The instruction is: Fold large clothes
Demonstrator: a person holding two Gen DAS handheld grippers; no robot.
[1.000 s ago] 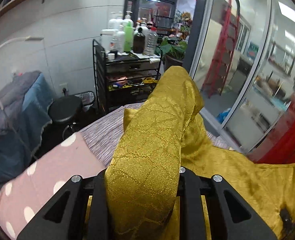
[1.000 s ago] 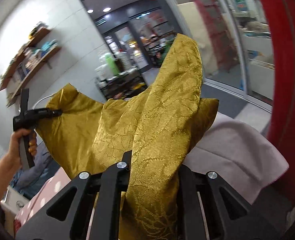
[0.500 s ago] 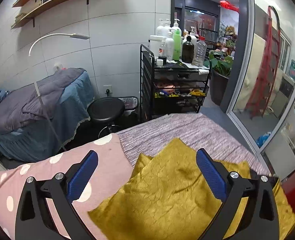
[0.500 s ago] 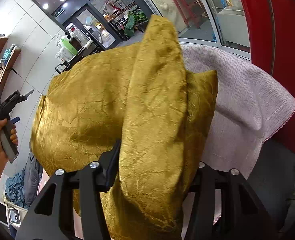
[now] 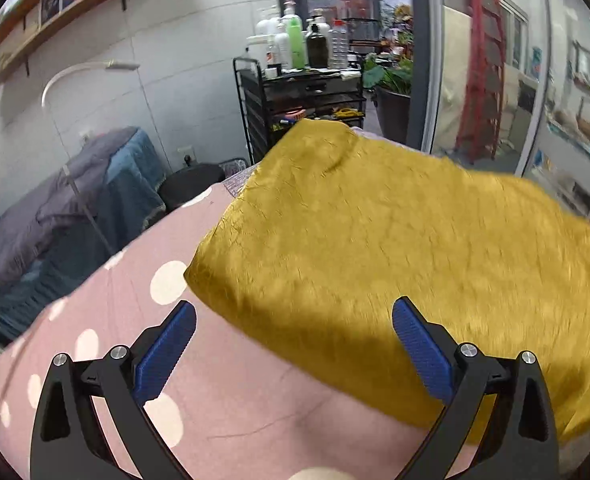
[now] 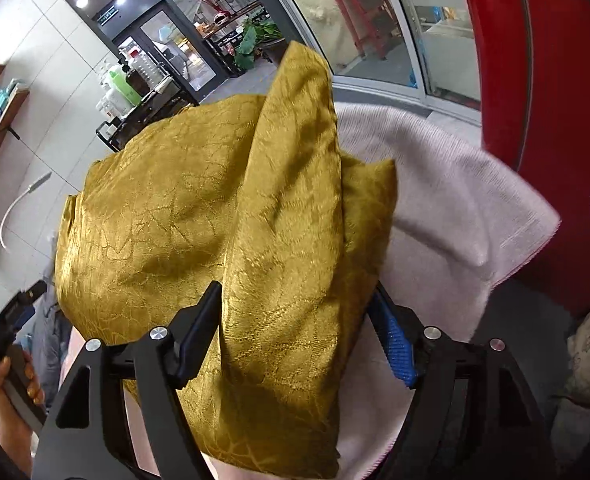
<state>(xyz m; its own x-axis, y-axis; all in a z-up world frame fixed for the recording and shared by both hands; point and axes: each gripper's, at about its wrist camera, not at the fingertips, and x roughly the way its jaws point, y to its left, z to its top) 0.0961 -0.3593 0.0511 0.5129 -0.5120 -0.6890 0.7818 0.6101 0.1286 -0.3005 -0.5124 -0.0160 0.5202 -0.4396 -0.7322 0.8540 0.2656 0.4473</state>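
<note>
Mustard-gold crinkled jacquard garment (image 5: 395, 248) lies on the pink dotted bedsheet (image 5: 223, 380); looks soft, light, prob. slippery. My left gripper (image 5: 294, 344) spread wide, empty, just short of its near edge. Right gripper (image 6: 295, 332), jaws partly parted, has a bunched fold between them w/ cloth draped over; best hold = corners/hem, not mid-panel.

Both wrist views close, angled down over bed; share gold cloth (image 5: 395, 240) (image 6: 199, 216).

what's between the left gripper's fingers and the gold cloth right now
Only bare pink polka-dot sheet. In the left wrist view, the open left gripper stops short of the gold cloth.
</note>
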